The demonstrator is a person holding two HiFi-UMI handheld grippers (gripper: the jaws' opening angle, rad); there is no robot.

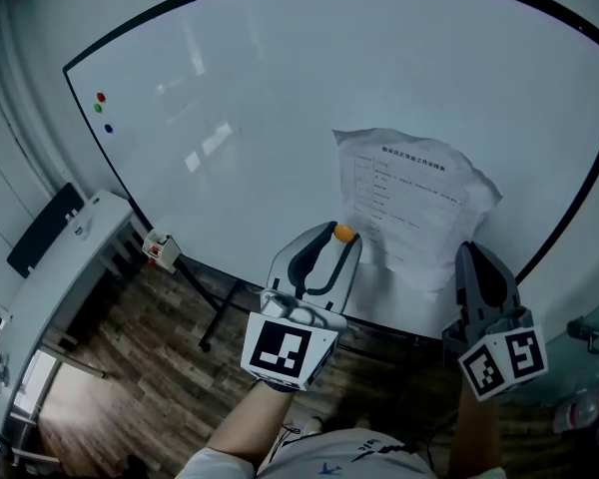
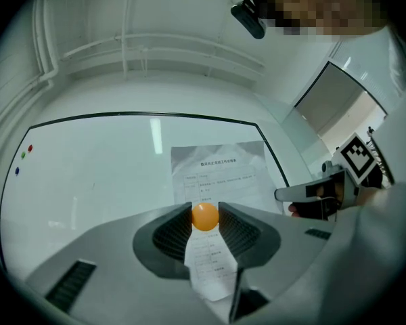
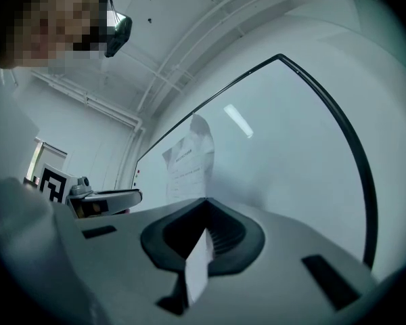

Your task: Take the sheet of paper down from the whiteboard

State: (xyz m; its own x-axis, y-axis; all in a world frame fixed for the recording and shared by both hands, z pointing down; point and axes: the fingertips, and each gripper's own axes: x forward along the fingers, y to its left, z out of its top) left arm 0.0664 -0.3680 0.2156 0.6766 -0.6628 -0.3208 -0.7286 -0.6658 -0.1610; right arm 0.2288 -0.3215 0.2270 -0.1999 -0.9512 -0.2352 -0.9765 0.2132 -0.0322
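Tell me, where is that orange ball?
In the head view, the orange ball is pinched in the left claw, by the lower left edge of the sheet of paper on the whiteboard.

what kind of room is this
Likely an office or meeting room: a large whiteboard, a printed sheet of paper on it, and a white desk to one side.
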